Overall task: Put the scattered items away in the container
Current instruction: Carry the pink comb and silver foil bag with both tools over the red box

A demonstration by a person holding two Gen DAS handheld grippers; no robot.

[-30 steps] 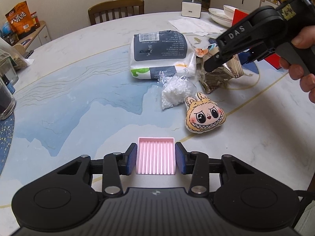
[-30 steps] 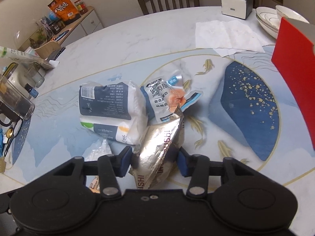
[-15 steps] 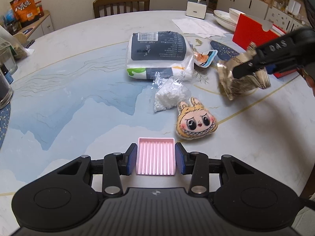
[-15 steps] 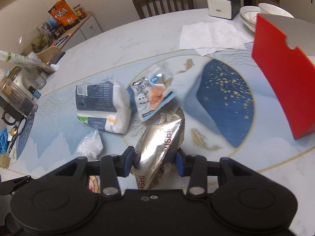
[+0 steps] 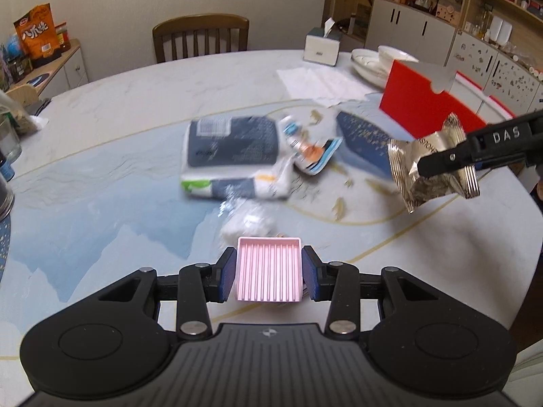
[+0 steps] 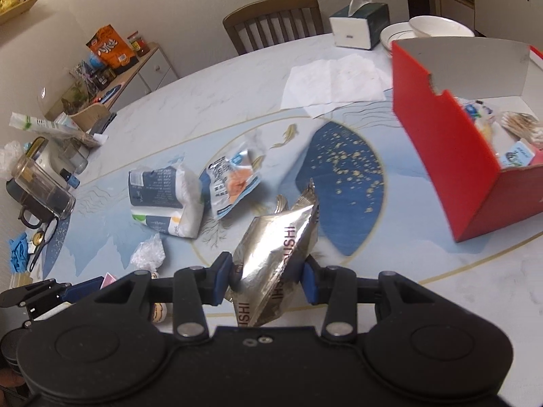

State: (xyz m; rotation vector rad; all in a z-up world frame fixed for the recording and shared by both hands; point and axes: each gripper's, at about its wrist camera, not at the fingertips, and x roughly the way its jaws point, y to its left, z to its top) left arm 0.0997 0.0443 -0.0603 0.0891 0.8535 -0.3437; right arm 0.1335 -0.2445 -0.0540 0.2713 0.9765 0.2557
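The left gripper, angled down over the table, is clamped on a pink ribbed tray. To its right, the right gripper squeezes a silver foil packet held in the air, near the open red box. Cupboards line the wall behind.

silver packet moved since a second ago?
Yes. Held in the right gripper, the silver packet went from beside the tissue pack toward the red box.

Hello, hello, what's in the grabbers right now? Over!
Left gripper shut on pink ridged tray. Right gripper shut on silver snack bag, in the air. Red box open, path clear.
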